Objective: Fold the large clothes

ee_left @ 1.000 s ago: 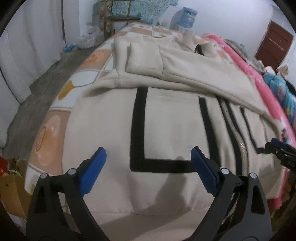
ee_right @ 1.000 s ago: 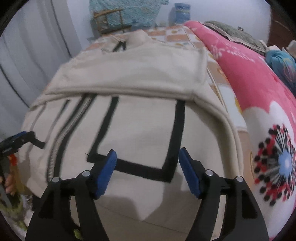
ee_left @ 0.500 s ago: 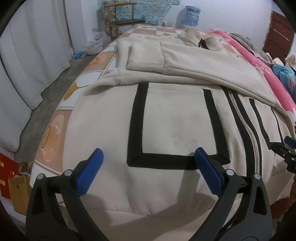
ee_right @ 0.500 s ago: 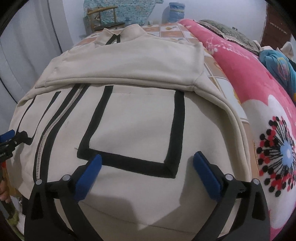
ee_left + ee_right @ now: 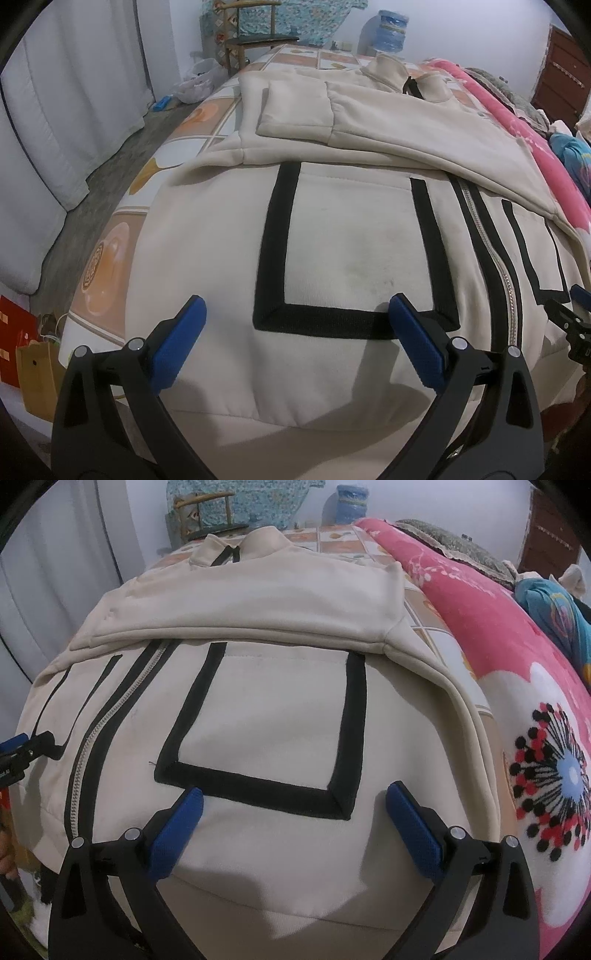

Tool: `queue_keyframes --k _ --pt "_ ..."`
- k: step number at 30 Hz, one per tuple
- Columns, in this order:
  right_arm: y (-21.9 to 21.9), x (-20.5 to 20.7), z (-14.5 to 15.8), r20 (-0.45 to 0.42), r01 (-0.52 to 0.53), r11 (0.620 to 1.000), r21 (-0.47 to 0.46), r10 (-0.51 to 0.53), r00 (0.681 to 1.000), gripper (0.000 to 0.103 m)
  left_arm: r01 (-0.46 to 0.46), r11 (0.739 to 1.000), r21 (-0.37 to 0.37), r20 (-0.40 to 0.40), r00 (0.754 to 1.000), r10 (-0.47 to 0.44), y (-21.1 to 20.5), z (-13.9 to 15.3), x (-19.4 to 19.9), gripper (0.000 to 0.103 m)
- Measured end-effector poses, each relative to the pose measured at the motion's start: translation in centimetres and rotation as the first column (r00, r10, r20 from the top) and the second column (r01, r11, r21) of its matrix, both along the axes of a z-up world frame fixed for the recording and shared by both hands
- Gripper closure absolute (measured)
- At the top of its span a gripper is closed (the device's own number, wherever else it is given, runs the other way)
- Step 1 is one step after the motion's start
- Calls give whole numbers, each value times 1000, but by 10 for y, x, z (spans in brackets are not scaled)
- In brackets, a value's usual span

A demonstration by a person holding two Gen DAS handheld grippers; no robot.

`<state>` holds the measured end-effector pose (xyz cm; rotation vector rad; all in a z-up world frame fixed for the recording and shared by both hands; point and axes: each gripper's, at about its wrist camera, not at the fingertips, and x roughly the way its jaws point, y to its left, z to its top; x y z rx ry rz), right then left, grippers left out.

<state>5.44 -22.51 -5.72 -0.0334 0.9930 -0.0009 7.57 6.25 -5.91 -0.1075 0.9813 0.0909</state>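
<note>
A cream zip jacket [image 5: 351, 236] with black pocket outlines lies flat on the bed, front up, both sleeves folded across its chest. It also fills the right wrist view [image 5: 273, 709]. My left gripper [image 5: 297, 336] is open and empty, hovering just above the jacket's lower left pocket near the hem. My right gripper [image 5: 293, 819] is open and empty above the lower right pocket. The zipper [image 5: 495, 258] runs between them. Each gripper's tip shows at the edge of the other's view.
The bed has an orange and white checked sheet [image 5: 122, 236]. A pink floral blanket [image 5: 517, 686] lies along the jacket's right side. A chair [image 5: 255, 37] and a water jug [image 5: 388, 26] stand beyond the bed. Floor and white curtains [image 5: 55, 129] are on the left.
Both grippers have drawn back slightly toward the jacket's hem and their jaws have opened wider. The jacket has not moved.
</note>
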Motion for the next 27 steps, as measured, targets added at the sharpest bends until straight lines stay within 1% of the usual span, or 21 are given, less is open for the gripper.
queue_keyframes --k 7,27 --pt "0 -2 -1 19 -3 1000 -5 3 1000 6 -8 1000 1 0 1000 8 -1 -1 1 7" --pt "0 -1 0 13 -2 1000 -6 2 1000 6 -15 1000 1 -1 1000 15 -1 -1 1 7"
